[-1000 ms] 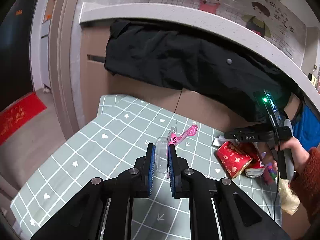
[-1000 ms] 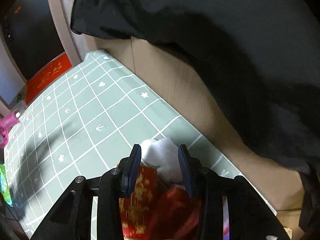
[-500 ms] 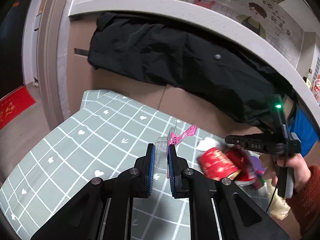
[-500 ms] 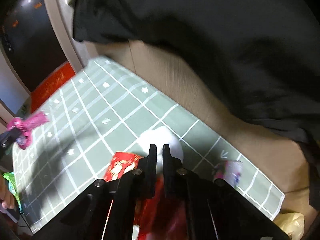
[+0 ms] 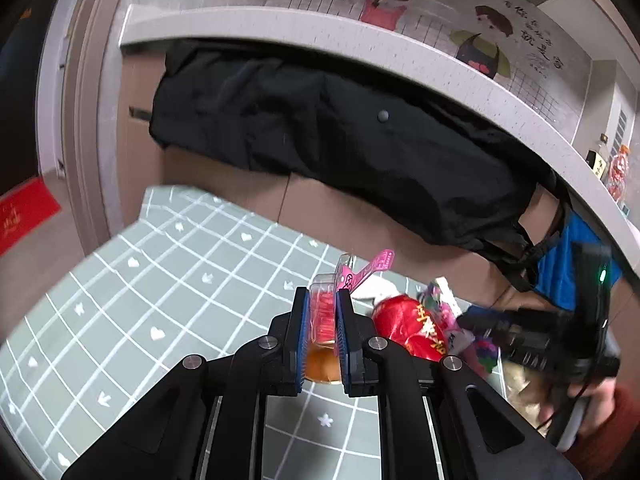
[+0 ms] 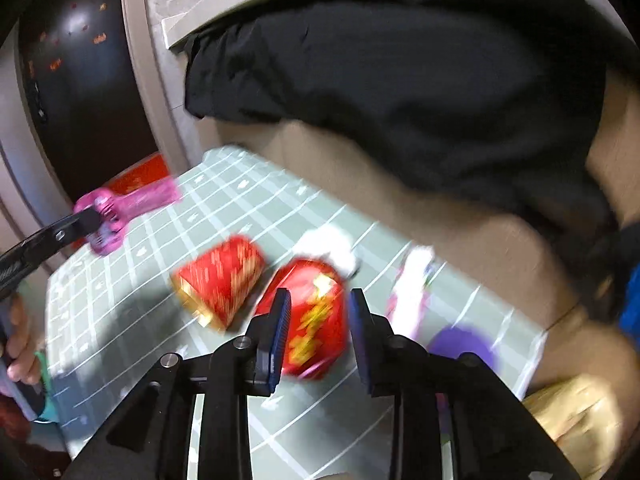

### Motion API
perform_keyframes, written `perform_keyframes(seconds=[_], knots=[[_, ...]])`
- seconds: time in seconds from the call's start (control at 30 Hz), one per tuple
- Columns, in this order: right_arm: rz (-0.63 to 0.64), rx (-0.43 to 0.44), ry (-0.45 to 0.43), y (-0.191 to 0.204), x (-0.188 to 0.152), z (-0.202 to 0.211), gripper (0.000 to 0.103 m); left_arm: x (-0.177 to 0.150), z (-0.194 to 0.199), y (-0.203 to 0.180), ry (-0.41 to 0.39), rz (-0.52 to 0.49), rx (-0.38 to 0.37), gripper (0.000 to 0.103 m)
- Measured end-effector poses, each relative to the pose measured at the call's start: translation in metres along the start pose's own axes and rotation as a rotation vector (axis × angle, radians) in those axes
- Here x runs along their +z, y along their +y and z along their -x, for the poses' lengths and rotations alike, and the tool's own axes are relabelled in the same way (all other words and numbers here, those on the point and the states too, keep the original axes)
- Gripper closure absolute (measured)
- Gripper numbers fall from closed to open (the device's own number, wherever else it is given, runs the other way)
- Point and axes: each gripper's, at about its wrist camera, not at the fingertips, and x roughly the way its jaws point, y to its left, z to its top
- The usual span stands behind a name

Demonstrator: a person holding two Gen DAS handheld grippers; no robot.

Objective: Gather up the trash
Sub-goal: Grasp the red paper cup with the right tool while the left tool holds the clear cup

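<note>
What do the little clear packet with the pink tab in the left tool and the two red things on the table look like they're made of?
The clear packet in the left tool looks like thin glossy plastic: see-through walls, pink tab. The red cup seems to be printed paper with gold lettering, flattened, so probably soft card. The red can looks like shiny metal with gold print, though blur leaves that open.

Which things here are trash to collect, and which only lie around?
Trash:
clear cup with pink lid, clamped in the left hand-held gripper
red can
red paper cup
white tissue

Lying about:
black coat
cardboard box
</note>
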Motion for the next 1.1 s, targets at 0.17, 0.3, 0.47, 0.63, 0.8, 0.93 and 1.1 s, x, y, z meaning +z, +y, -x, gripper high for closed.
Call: perform_keyframes(seconds=[0.17, 0.3, 0.47, 0.63, 0.8, 0.93, 1.1], knots=[[-0.153, 0.044, 0.050, -0.015, -0.018, -0.035, 0.075, -0.005, 0.000, 0.006, -0.005, -0.009, 0.031, 0.090], [-0.287, 0.072, 0.032, -0.033, -0.023, -0.053, 0.071, -0.007, -0.007, 0.030, -0.009, 0.018, 0.086, 0.090], [-0.301, 0.079, 0.025, -0.031, -0.022, -0.058, 0.070, -0.017, -0.037, 0.067, 0.061, 0.104, 0.123, 0.090], [-0.113, 0.074, -0.090, 0.018, -0.011, -0.023, 0.067, -0.028, -0.054, 0.080, 0.110, 0.145, 0.108, 0.090], [0.068, 0.104, -0.063, 0.081, -0.004, -0.027, 0.068, -0.026, -0.045, 0.085, 0.073, 0.133, 0.129, 0.090], [0.222, -0.010, -0.011, 0.118, -0.011, -0.058, 0.068, -0.020, -0.033, 0.084, 0.040, 0.089, 0.170, 0.090], [0.261, -0.167, 0.036, 0.116, -0.004, -0.098, 0.072, -0.018, -0.020, 0.083, 0.013, 0.051, 0.197, 0.090]])
